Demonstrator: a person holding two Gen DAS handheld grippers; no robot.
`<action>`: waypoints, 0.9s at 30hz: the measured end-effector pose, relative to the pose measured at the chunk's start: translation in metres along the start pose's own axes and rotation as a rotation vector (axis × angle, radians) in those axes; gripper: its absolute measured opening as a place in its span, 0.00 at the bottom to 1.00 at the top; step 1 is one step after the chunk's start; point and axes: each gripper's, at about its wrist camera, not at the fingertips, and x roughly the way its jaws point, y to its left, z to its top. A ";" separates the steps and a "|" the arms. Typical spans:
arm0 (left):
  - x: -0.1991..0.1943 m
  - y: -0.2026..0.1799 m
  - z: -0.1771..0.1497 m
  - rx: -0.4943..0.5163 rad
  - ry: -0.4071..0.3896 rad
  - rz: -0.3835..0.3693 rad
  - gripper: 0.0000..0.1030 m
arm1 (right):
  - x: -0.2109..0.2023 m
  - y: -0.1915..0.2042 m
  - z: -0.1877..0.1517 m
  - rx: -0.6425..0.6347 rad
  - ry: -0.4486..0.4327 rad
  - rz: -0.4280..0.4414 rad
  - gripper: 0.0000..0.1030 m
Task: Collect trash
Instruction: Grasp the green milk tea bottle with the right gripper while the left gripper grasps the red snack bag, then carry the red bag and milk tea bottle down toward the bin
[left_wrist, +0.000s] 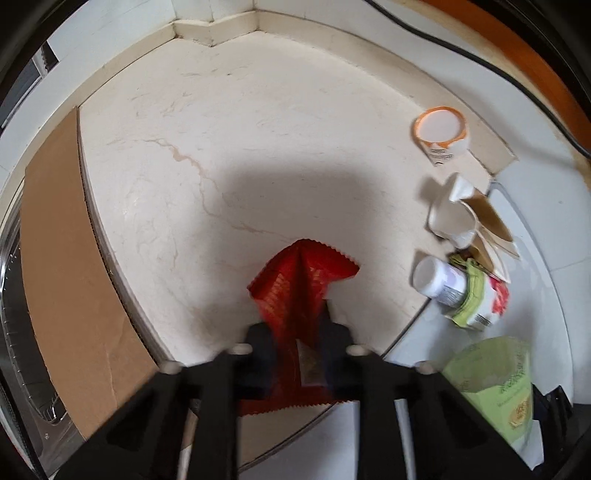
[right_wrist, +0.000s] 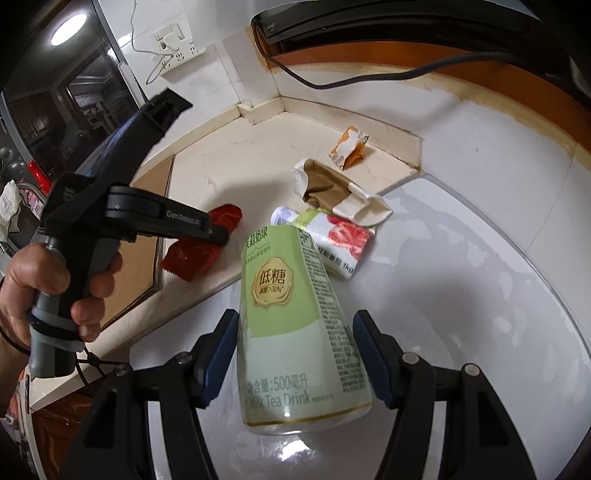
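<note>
A: So, nearest the right wrist camera, the right gripper (right_wrist: 295, 354) holds a green milk tea bottle (right_wrist: 295, 332) between its blue pads (right_wrist: 218, 354). The jaws stand wide, a pad against each side of the bottle, whose clear base points toward the lens.

B: And the other one?

A: The left gripper (left_wrist: 295, 332) is clenched on a red wrapper (left_wrist: 299, 280) with zigzag edges. The wrapper fans out ahead of the dark fingertips (left_wrist: 258, 343), above the cream marble countertop (left_wrist: 221, 147). From the right camera, a hand (right_wrist: 40, 291) grips that tool's grey handle.

B: What else is there to collect?

A: Just beyond the tea bottle a flattened carton (right_wrist: 332, 240) printed with red fruit lies on the white surface (right_wrist: 461, 277), its white cap end (right_wrist: 280, 216) toward the marble. Touching it on the far side is a crumpled white-and-brown paper cup (right_wrist: 332, 188). Farther back, near the raised edge, sits a small orange-and-white container (right_wrist: 349, 147), torn or crushed; the left camera shows its round orange rim.

B: And around the edges?

A: A brown cardboard sheet (left_wrist: 66, 258) lies along the left of the marble. At the back, a black cable (right_wrist: 369, 77) runs along the wall, and a white wall socket (right_wrist: 177, 48) has a thin white cord plugged in.
</note>
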 end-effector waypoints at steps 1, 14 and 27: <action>-0.001 0.000 -0.002 0.003 -0.003 -0.018 0.06 | -0.001 0.002 -0.002 0.001 -0.002 -0.002 0.61; -0.047 0.011 -0.096 0.074 -0.030 -0.142 0.03 | -0.032 0.031 -0.022 0.051 -0.064 -0.048 0.60; -0.118 0.081 -0.203 0.139 -0.148 -0.247 0.03 | -0.085 0.101 -0.083 0.151 -0.126 -0.046 0.61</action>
